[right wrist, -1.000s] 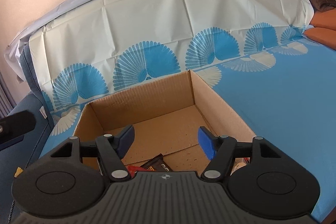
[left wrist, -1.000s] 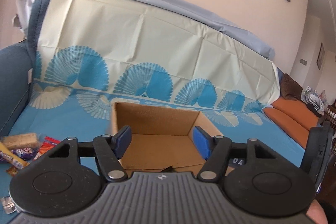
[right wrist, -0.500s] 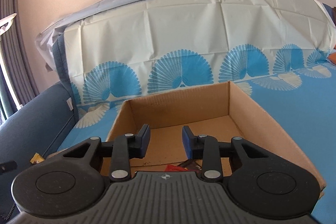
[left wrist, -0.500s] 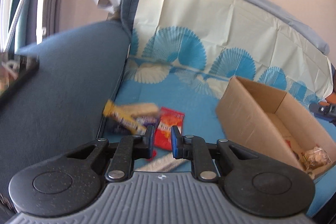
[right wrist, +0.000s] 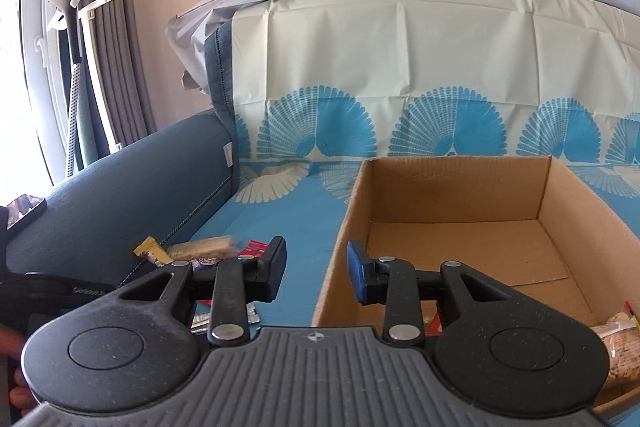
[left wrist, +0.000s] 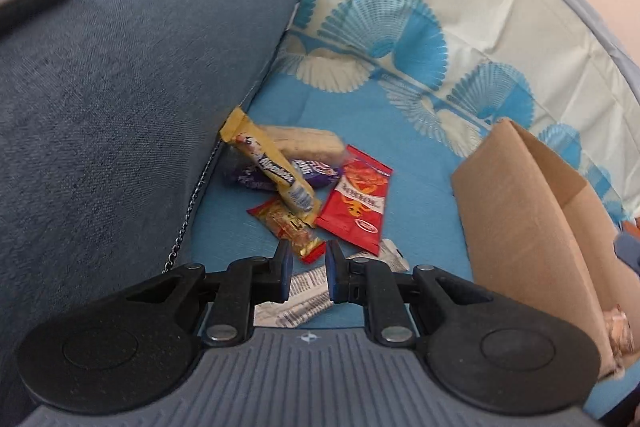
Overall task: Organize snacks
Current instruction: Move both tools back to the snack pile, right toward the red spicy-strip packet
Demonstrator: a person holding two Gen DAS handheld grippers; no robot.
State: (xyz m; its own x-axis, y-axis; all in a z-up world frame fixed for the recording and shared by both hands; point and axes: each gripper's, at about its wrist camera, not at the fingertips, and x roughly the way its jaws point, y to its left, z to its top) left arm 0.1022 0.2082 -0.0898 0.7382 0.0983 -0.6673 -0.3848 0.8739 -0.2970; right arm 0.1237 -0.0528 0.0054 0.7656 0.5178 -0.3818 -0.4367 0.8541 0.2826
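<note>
Jaws on my left gripper (left wrist: 306,267) have just been closing and stand narrowly parted, gripping nothing. A white printed wrapper (left wrist: 308,293) lies on the cover below them, and the tip of a red-and-gold bar (left wrist: 286,223) shows just past them. My right gripper (right wrist: 316,271) has also just been closing; its jaws stand apart around air, over the near left corner of the cardboard box (right wrist: 460,187).

Only the left view shows the loose pile whole. I count six pieces: those two, a red packet (left wrist: 356,203), a yellow bar (left wrist: 272,167) lying across a purple wrapper (left wrist: 316,173), and a pale biscuit pack (left wrist: 304,141) farthest back. They sit on the blue cover (left wrist: 420,163), between the sofa armrest (left wrist: 120,87) and the one box.

Only the right view looks into the box: a clear bag of pale snacks (right wrist: 616,339) in the near right corner and a red wrapper (right wrist: 430,323) half hidden behind my gripper.

One phone (right wrist: 24,209) rests on the armrest.
</note>
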